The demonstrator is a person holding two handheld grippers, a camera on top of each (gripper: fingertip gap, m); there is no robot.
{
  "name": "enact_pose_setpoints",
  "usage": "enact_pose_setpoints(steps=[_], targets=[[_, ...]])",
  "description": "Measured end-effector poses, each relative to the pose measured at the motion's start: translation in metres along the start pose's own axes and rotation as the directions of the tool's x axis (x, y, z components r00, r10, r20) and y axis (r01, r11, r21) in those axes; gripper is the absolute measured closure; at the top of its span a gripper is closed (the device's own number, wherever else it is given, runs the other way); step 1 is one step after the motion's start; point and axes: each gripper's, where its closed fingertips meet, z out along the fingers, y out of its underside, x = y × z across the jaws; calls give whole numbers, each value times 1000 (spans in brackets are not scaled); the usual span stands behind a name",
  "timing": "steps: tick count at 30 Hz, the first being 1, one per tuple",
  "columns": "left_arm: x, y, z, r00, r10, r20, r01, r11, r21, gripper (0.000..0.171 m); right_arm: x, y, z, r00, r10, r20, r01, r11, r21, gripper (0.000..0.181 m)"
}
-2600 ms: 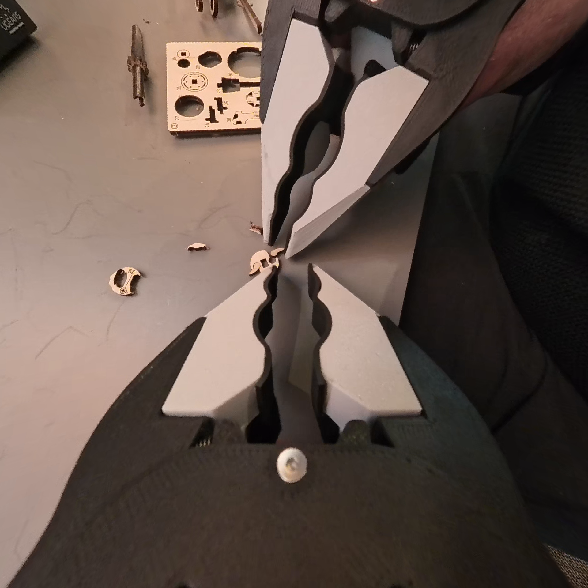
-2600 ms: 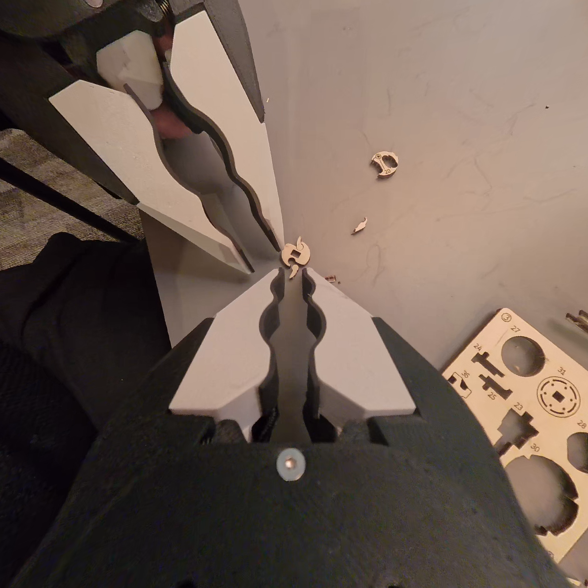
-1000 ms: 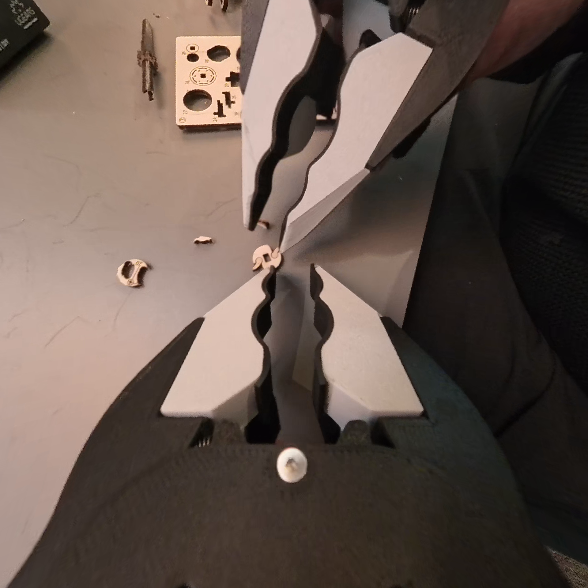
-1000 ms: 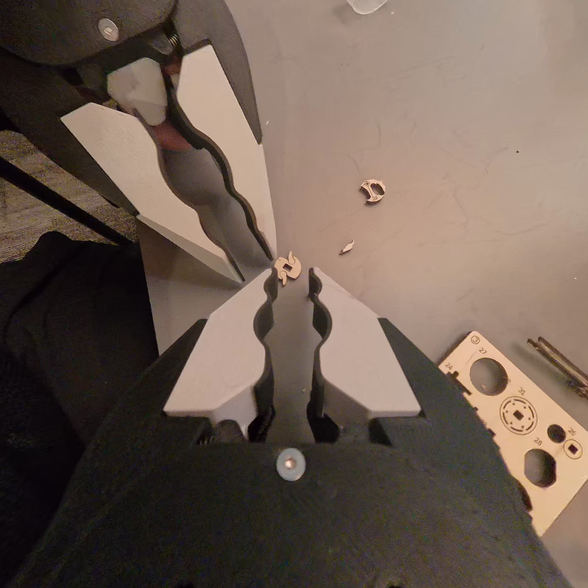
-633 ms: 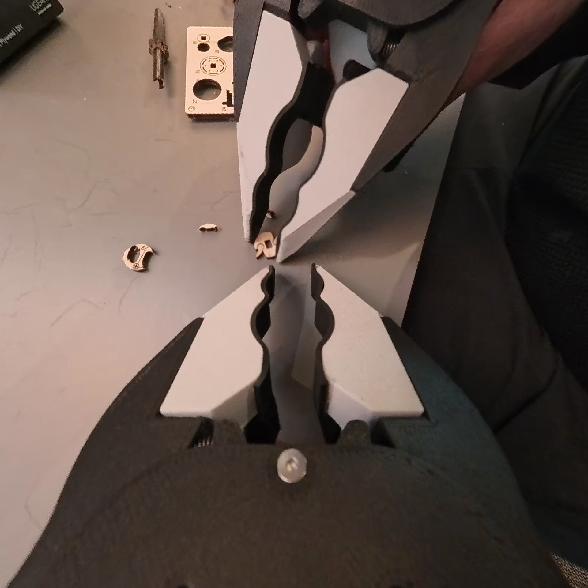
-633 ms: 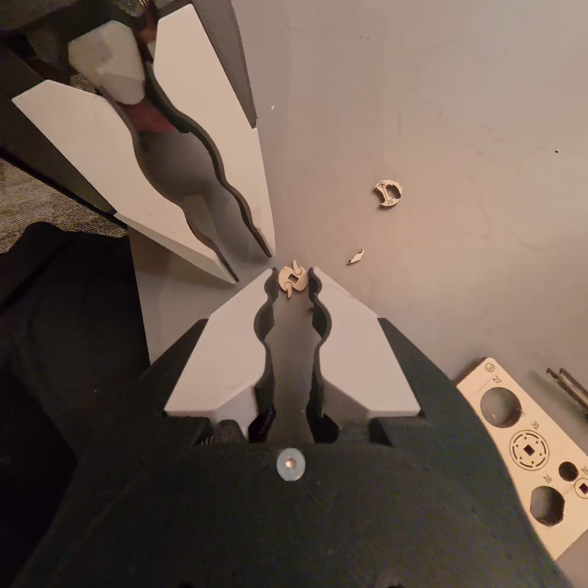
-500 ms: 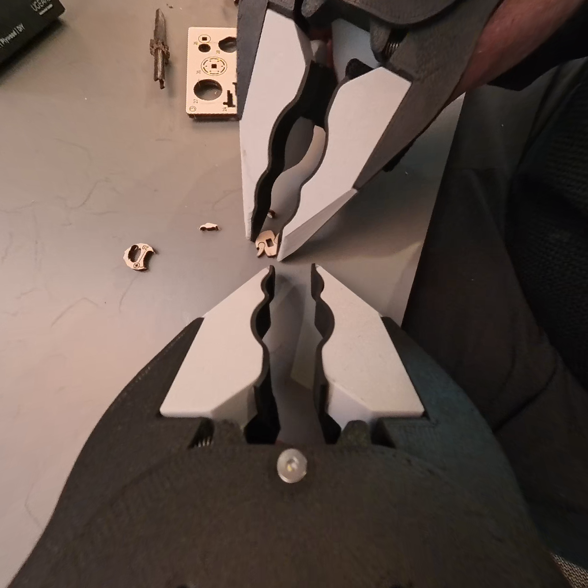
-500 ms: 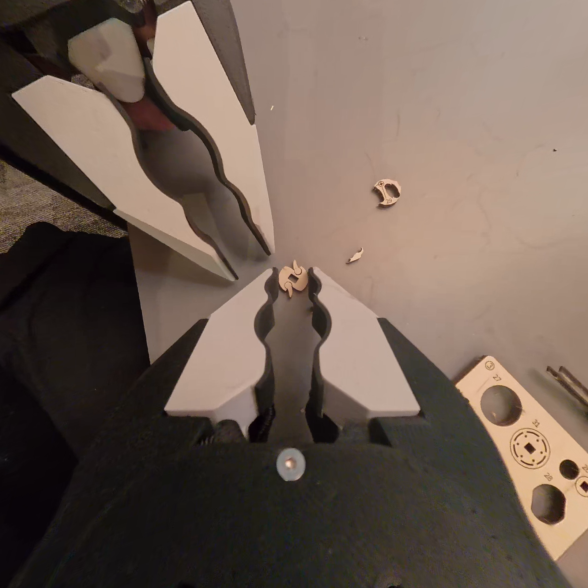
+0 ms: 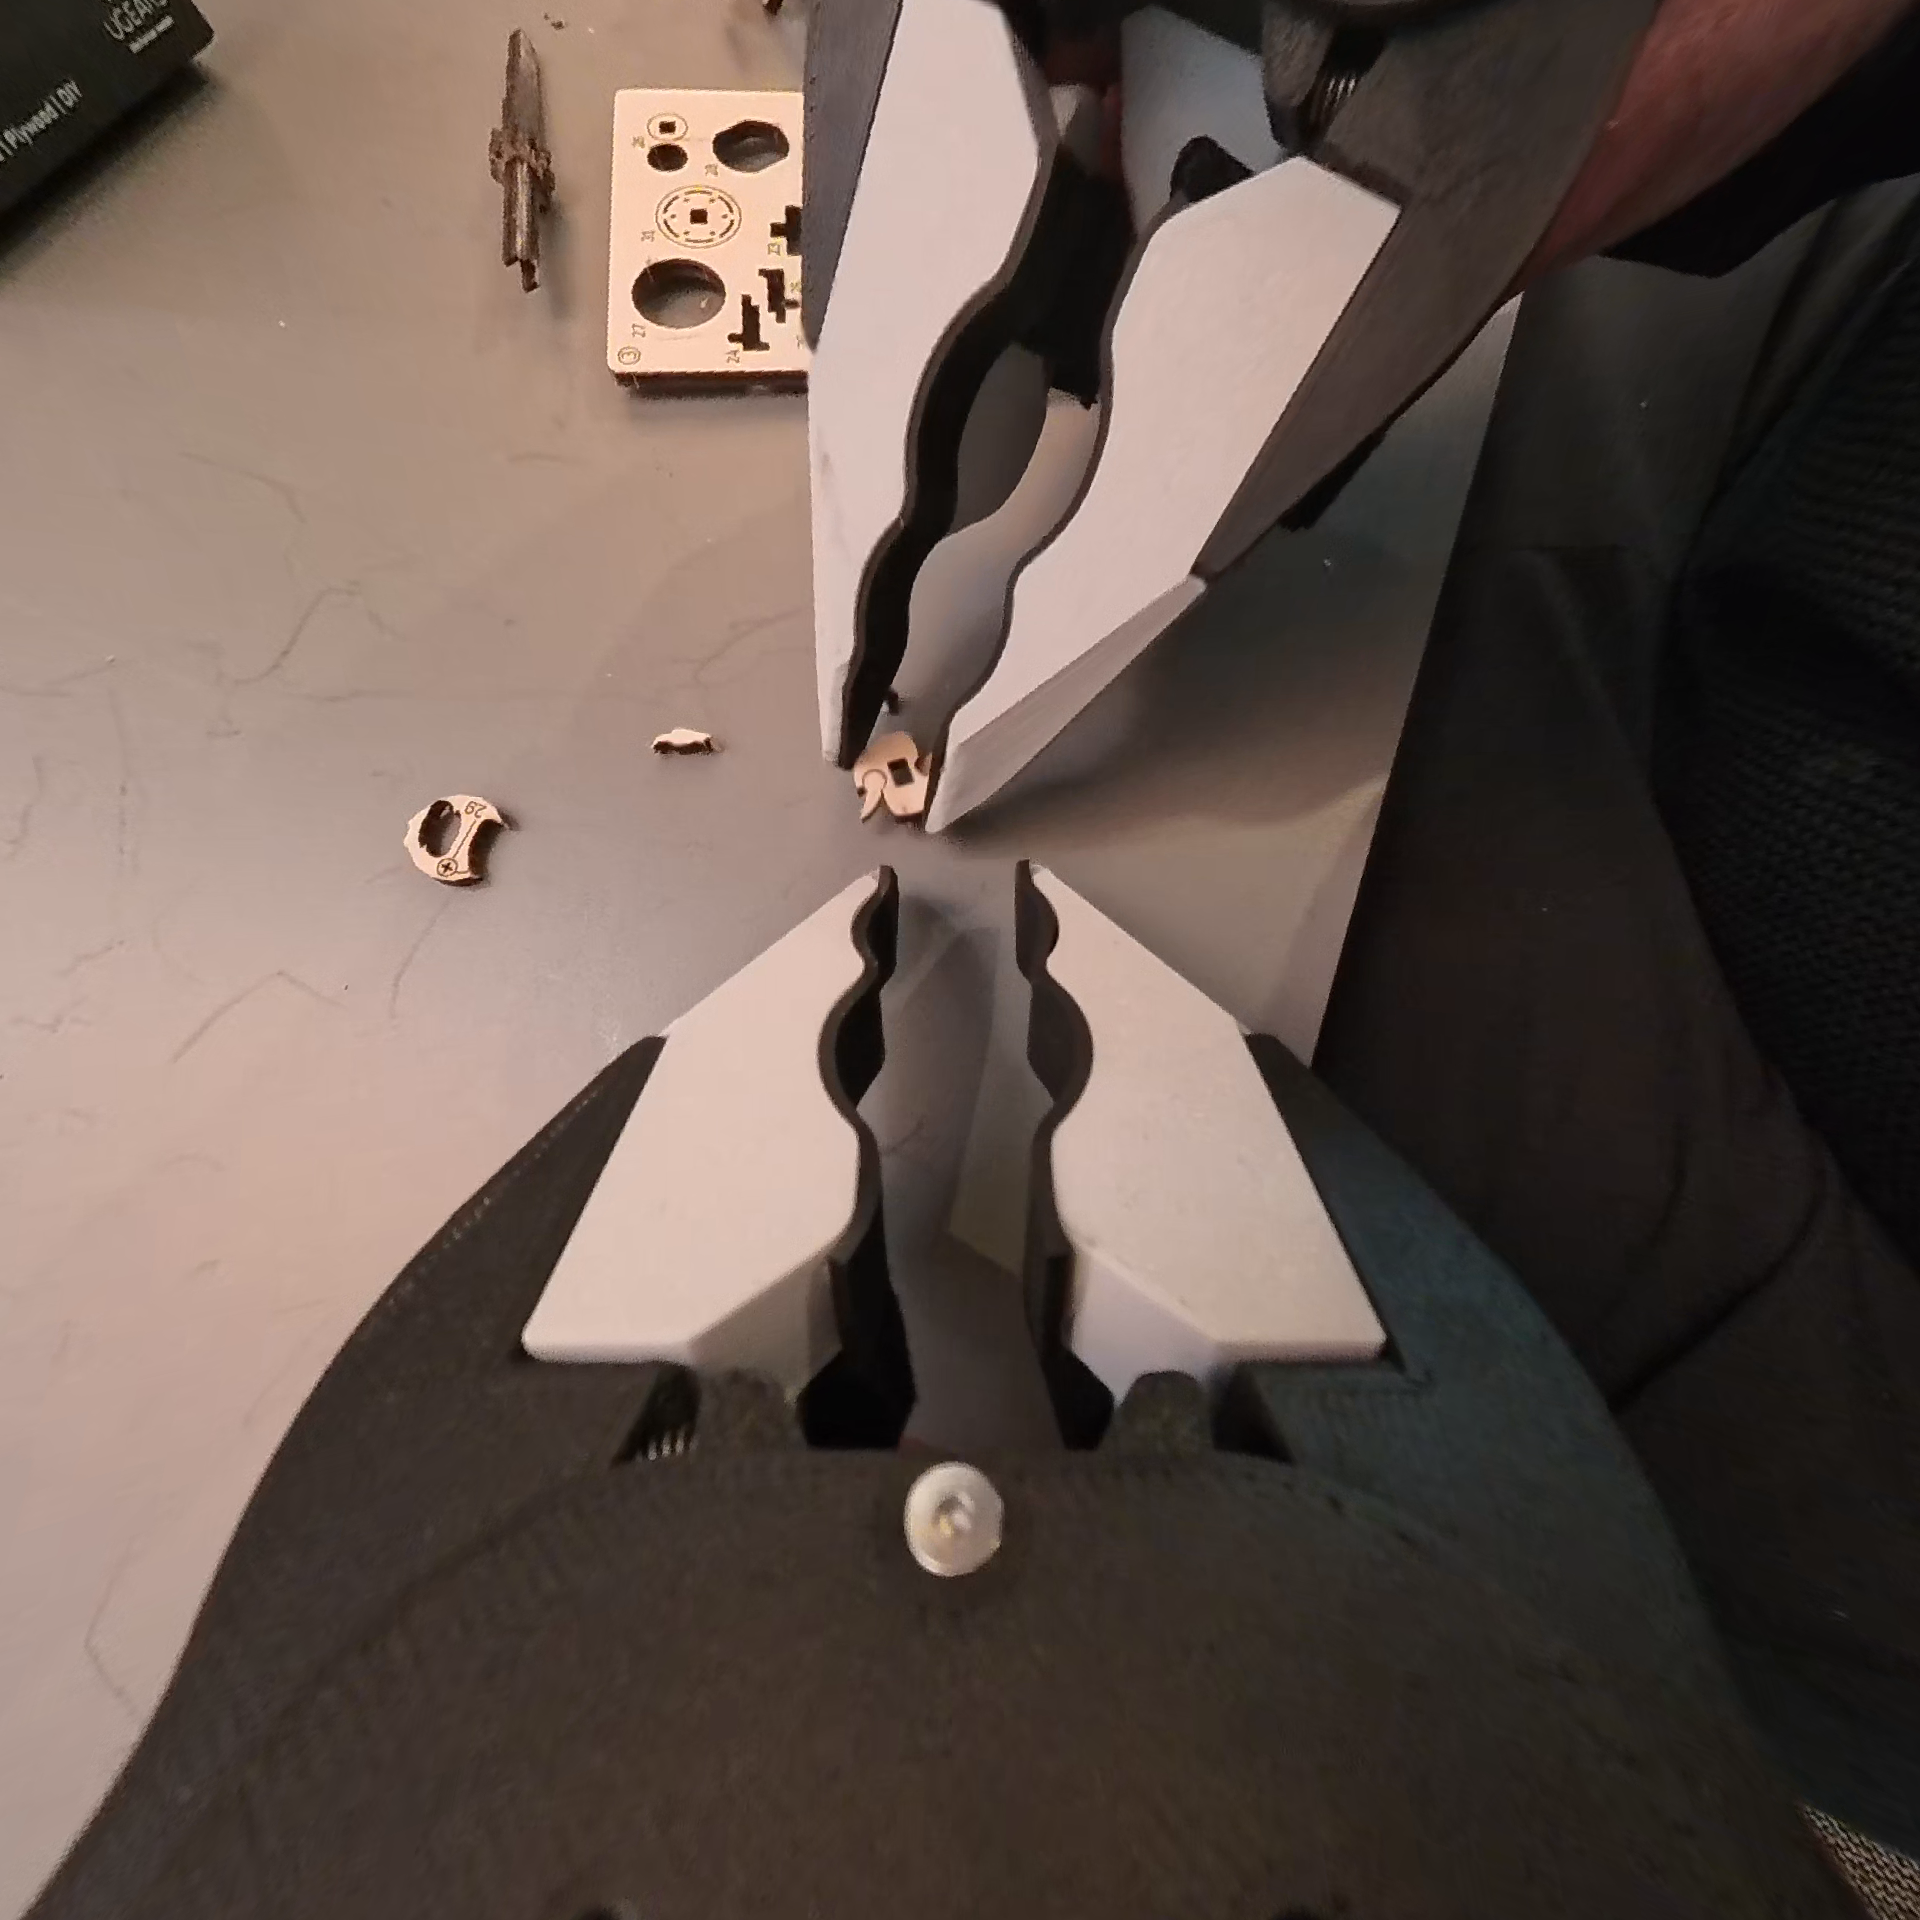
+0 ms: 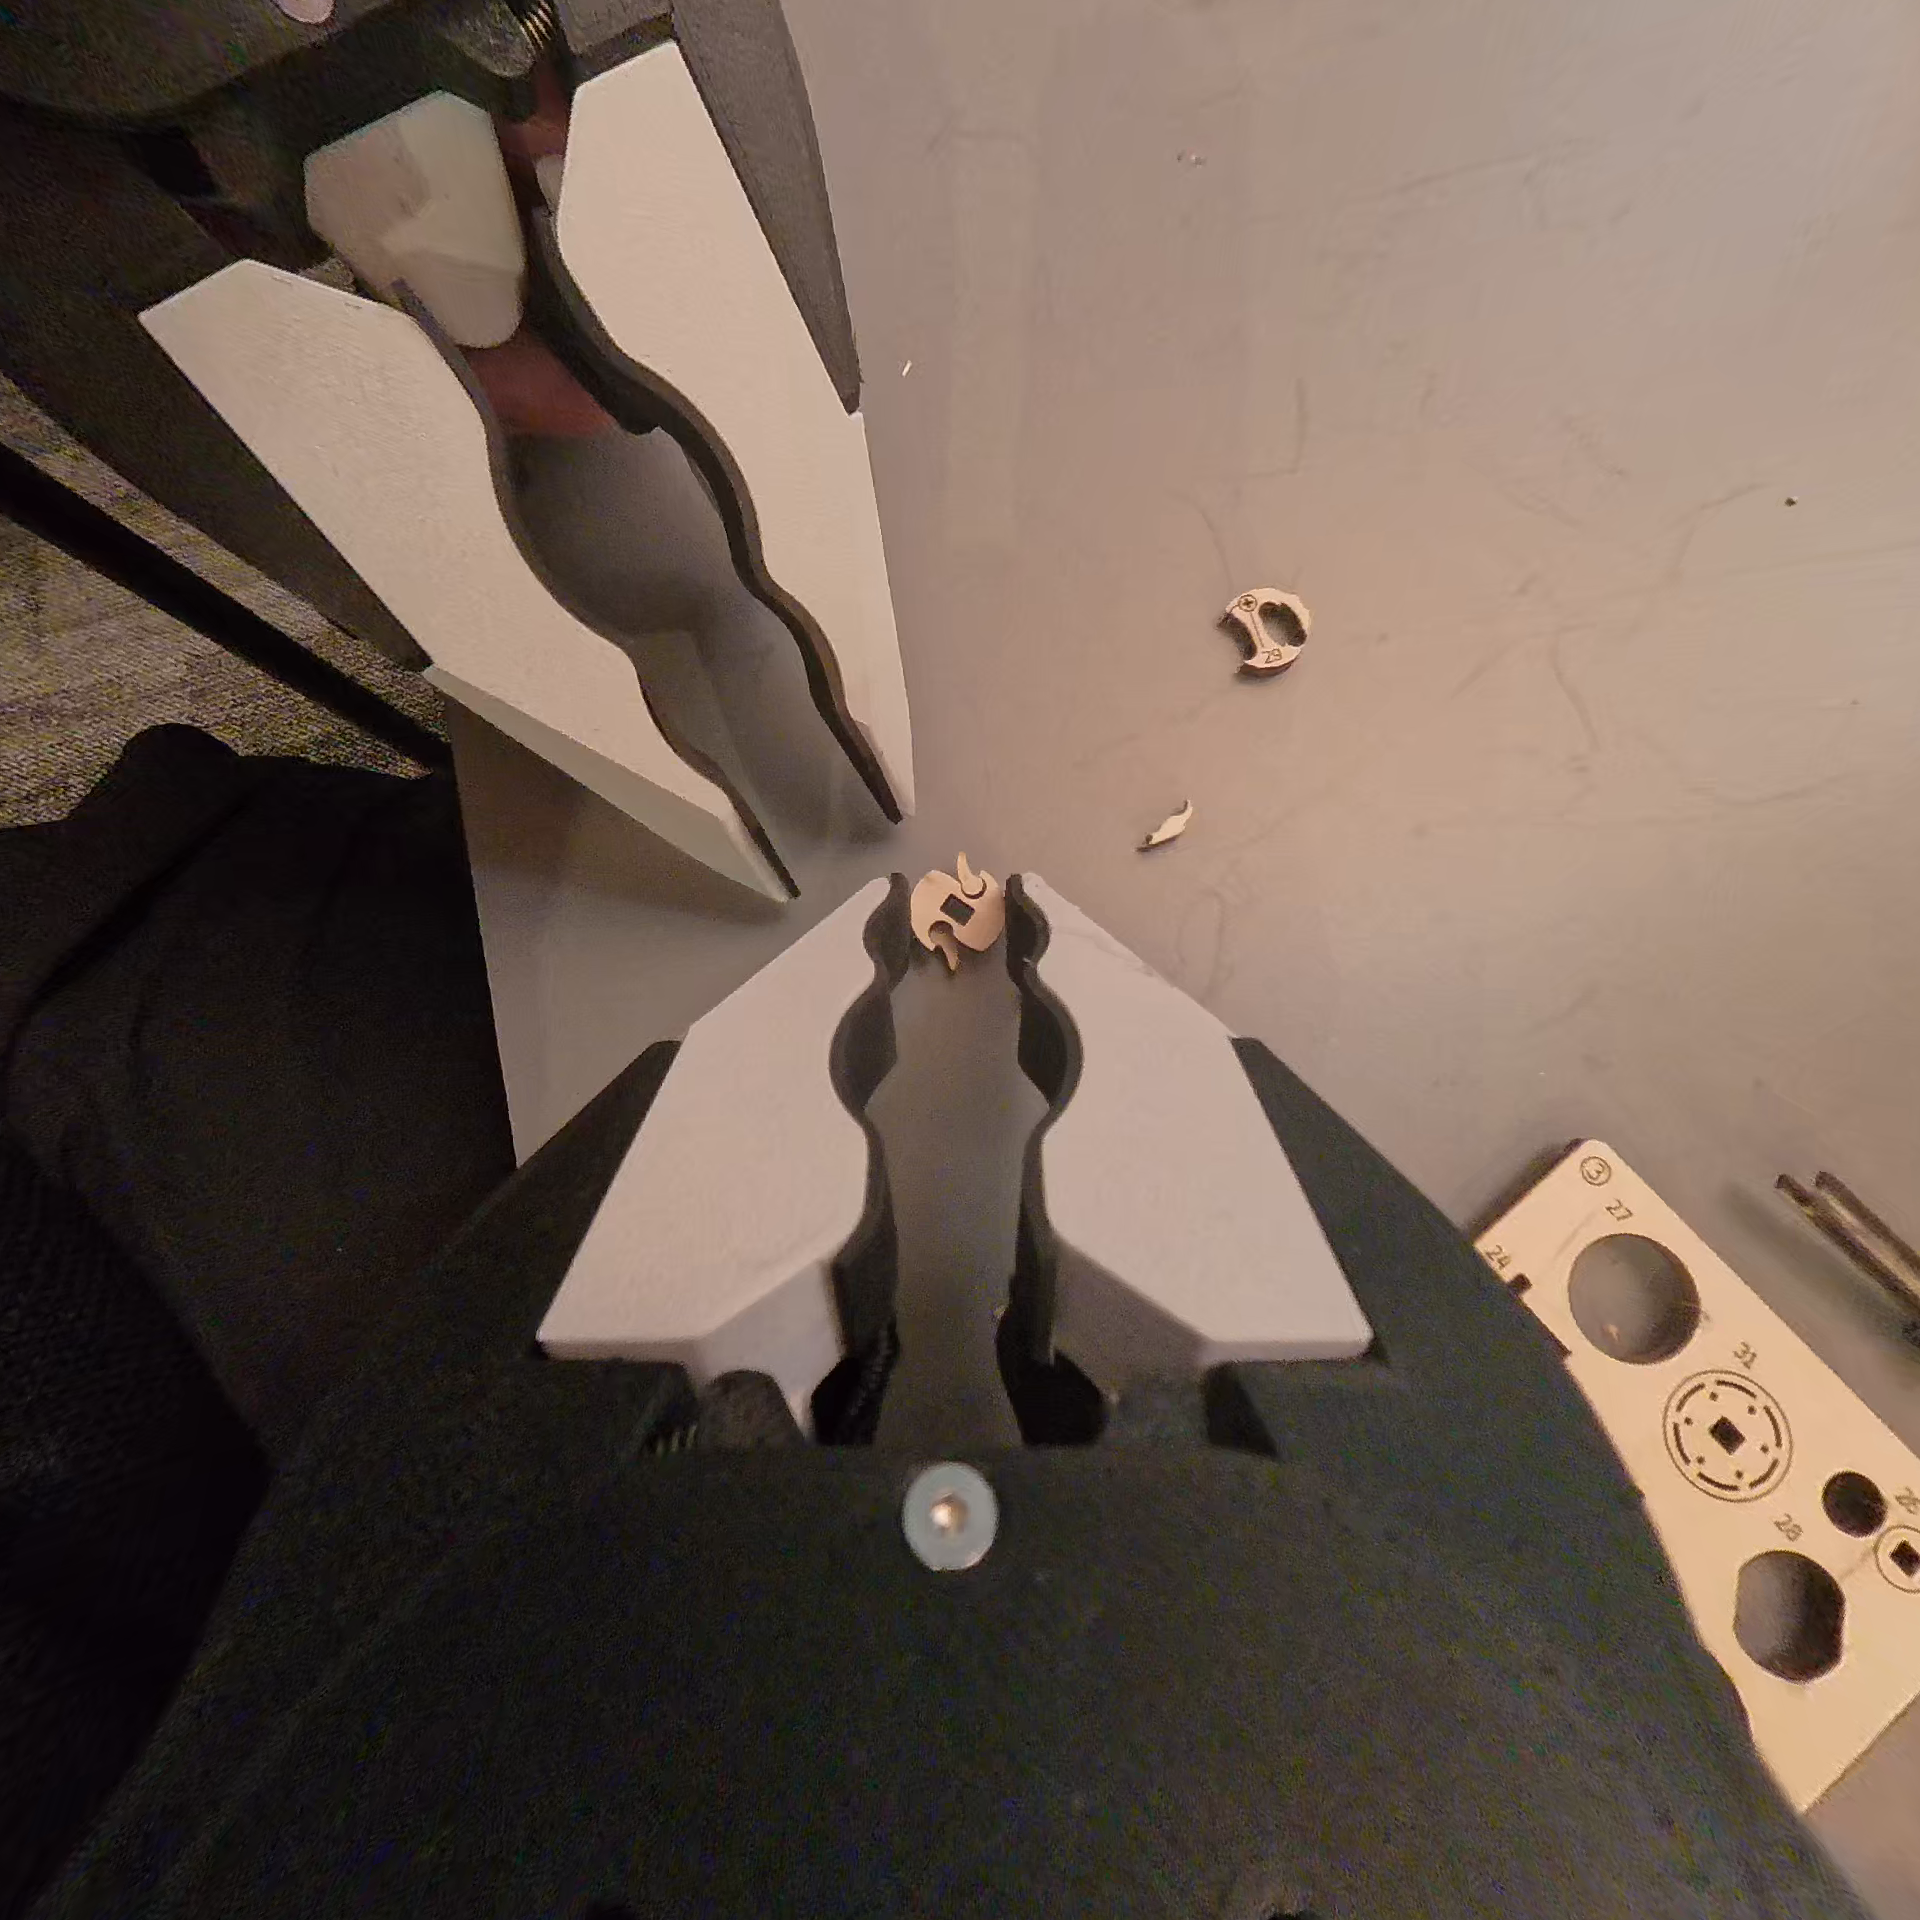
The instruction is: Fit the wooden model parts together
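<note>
The right gripper pinches the small hooked wooden part at its very tips, facing the empty, parted left gripper just opposite, so squeeze firmly and keep it over the bench.

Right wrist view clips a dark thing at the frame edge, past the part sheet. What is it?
Observer: A dark tapered spindle, lying flat beside the part sheet, not touching it.
Operator: Is my gripper hiding anything near the piece?
Observer: Yes. The left wrist view shows a tiny dark scrap on the table between the right gripper's fingers, just behind the wooden piece.
</note>
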Motion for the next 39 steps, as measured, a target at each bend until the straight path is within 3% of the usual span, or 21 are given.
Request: enact_pose_setpoints(steps=[24,28,39], targets=[[-1,0,0,1000,-9,-5,9,1000,1,151,1,4,2,1000,-15,4,15,1000,9,166],[0,0,0,1000,-9,-6,9,1000,3,151,1,7,0,1000,-17,8,17,1000,6,158],[2,-2,3,1000,6,-17,-6,1000,0,151,-3,6,-6,999,-33,16,33,999,21,156]])
